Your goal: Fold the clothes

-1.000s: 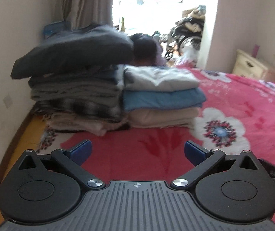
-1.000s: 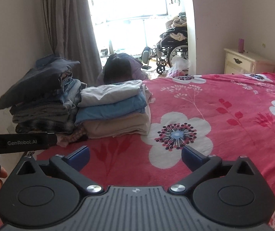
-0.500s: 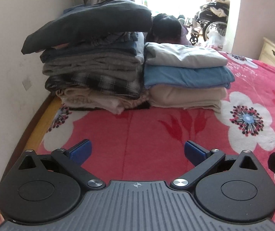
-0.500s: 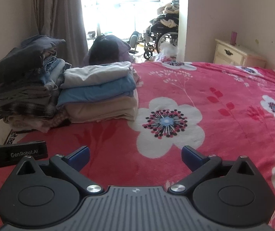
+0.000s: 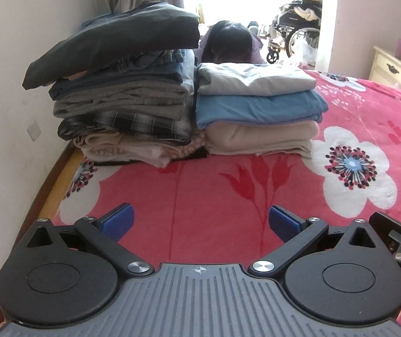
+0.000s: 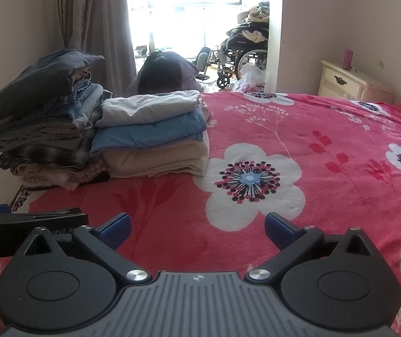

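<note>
Left gripper (image 5: 199,221) and right gripper (image 6: 197,229) both hovered over the pink bedspread (image 5: 200,191), jaws spread wide, nothing held. Folded clothes sat at 12 o'clock in the left view: tall dark stack (image 5: 121,95) touching the shorter pale stack (image 5: 259,112), no unfolded garment visible. Main risk: bumping the overhanging top dark piece (image 5: 110,42) could topple that stack.

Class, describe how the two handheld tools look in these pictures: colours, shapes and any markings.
Both the left tool and the right tool have a ribbed grey body with a small crosshair mark, two round black housings, black linkage arms with silver pivot screws, and blue pads. White lettering, partly hidden, shows on the left tool's side in the right wrist view.
</note>
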The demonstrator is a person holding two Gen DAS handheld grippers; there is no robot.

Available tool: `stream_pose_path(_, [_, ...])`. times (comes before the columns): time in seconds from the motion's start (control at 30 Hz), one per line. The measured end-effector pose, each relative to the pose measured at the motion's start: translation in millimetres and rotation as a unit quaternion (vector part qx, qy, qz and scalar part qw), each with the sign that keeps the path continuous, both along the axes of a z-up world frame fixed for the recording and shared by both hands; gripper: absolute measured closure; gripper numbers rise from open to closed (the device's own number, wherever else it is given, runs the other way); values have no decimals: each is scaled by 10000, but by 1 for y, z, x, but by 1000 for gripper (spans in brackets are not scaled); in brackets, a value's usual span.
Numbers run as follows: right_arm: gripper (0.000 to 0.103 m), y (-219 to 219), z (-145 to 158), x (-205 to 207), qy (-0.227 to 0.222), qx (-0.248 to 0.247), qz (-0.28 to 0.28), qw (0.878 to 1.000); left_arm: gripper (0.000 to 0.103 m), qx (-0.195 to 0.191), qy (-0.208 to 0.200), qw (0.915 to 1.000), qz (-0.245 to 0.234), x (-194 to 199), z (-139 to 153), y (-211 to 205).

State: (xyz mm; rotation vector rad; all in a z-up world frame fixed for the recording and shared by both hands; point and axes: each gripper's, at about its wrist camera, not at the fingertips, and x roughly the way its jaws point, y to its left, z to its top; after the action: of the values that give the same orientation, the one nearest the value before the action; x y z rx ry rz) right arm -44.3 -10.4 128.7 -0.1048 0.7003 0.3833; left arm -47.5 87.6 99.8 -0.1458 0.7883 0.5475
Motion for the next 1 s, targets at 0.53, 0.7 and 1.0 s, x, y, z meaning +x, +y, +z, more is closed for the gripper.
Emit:
stream_pose_path(0.53, [0,6,-4,2,31,-67,37,10000,0,52,34,10000,17,0,-4,2])
stream_pose_path(0.7, [0,5,-4,1,34,-85,43,9999,0,60,48,10000,-7,0,-4,1])
stream_pose_path(1.0, [0,3,-3,2,29,-102,40,9999,0,61,59,10000,-15,-1,-5,1])
